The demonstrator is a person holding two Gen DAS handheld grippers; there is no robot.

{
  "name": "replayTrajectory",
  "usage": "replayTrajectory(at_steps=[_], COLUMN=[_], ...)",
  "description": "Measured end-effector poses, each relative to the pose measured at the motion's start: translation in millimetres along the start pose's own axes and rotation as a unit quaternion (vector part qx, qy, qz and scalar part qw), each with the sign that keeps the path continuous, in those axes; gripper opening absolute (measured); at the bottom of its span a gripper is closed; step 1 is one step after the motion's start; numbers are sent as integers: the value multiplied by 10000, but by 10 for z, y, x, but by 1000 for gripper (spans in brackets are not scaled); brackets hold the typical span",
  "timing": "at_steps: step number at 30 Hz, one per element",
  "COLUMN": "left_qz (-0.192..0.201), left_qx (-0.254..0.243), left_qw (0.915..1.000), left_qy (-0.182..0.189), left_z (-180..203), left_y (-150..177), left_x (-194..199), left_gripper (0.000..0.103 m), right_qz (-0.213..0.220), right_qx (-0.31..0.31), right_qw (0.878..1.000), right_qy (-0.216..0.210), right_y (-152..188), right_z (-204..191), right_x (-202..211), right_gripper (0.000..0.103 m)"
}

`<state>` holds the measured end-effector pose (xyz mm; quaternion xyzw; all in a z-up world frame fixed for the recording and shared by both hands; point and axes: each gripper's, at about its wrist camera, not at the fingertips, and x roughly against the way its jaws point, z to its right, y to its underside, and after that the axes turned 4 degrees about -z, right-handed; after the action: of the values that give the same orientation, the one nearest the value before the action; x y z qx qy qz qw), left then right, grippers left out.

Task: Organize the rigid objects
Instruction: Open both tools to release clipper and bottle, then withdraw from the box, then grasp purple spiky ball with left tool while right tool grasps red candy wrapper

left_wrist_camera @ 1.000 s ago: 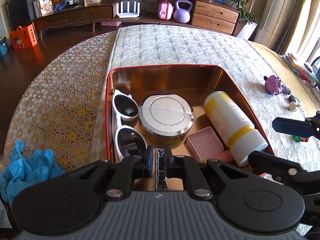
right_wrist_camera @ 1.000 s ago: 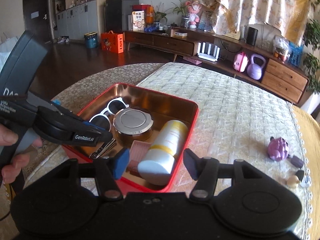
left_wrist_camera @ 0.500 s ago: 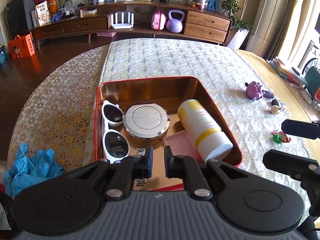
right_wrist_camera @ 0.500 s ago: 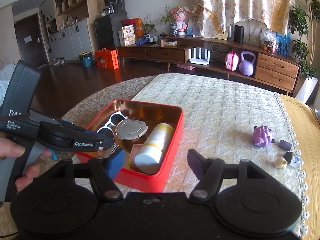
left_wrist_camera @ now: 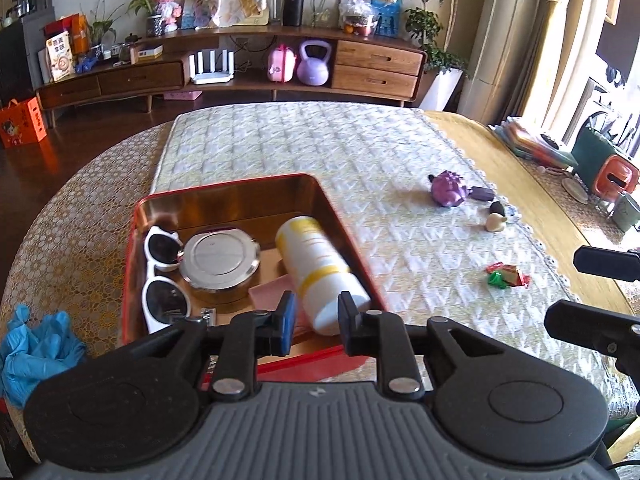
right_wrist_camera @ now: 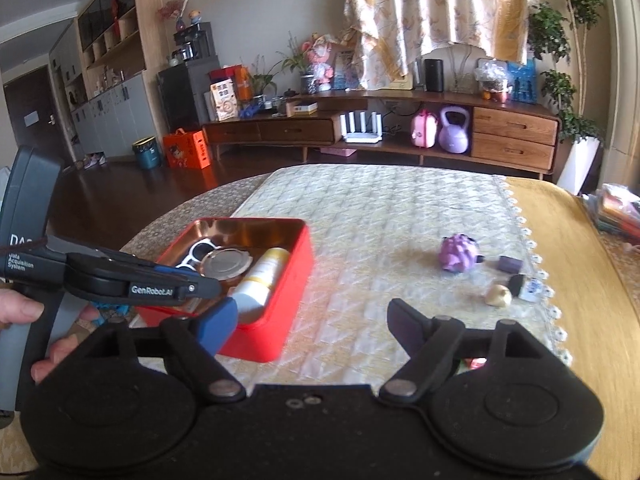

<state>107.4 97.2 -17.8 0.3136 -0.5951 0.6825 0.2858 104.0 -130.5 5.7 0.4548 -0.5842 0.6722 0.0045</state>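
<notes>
A red tin box (left_wrist_camera: pixel 132 240) (right_wrist_camera: pixel 296 280) on the table holds white sunglasses (left_wrist_camera: pixel 160 276), a round silver tin (left_wrist_camera: pixel 218 258), a white and yellow bottle (left_wrist_camera: pixel 316 264), a pink block (left_wrist_camera: pixel 272 294) and a nail clipper (left_wrist_camera: pixel 208 314). My left gripper (left_wrist_camera: pixel 314 322) is open and empty, above the box's near edge. My right gripper (right_wrist_camera: pixel 312 326) is open and empty, to the right of the box. A purple toy (left_wrist_camera: pixel 450 190) (right_wrist_camera: pixel 458 256), small dark and cream pieces (left_wrist_camera: pixel 496 216) and a red-green wrapper (left_wrist_camera: pixel 506 276) lie on the cloth.
Blue gloves (left_wrist_camera: pixel 32 350) lie at the left table edge. A stack of papers and an orange holder (left_wrist_camera: pixel 612 176) sit at the far right. A wooden sideboard (left_wrist_camera: pixel 240 68) stands behind the table.
My left gripper let go of the nail clipper in the box, opened, and pulled back and to the right. My right gripper also drew back from the box.
</notes>
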Motion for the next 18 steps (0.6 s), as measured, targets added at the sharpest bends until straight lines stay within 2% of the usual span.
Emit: replayTrajectory(at_steps=[3,4,5,9,14,18], left_qz=[72,99,162,202,187,288], left_qx=[-66,-76,-79,-85,60,77], left_qw=[9999,9999,9998,9996,9991,9988], left_qy=[50,65,66,187,380,386], left_z=[120,158,210,358,544,706], left_y=[-14,-20,-15,-67,-172,-288], left_x=[5,5,8,-25,-137,-245], left_gripper=[41,60,74,75,83,85], right_qz=[62,77,87,118,130,56], right_qx=[-42,-71,-107,-231,-262,-217], right_qw=[9998,9997,9996,9987,9980,9974], right_qy=[181,218,264,428,564,690], right_y=[82,106,129,221,312,383], right_z=[133,180,234,432,630,754], right_x=[106,137,166,249,264,213], right_gripper=[87,88,88,91,103,103])
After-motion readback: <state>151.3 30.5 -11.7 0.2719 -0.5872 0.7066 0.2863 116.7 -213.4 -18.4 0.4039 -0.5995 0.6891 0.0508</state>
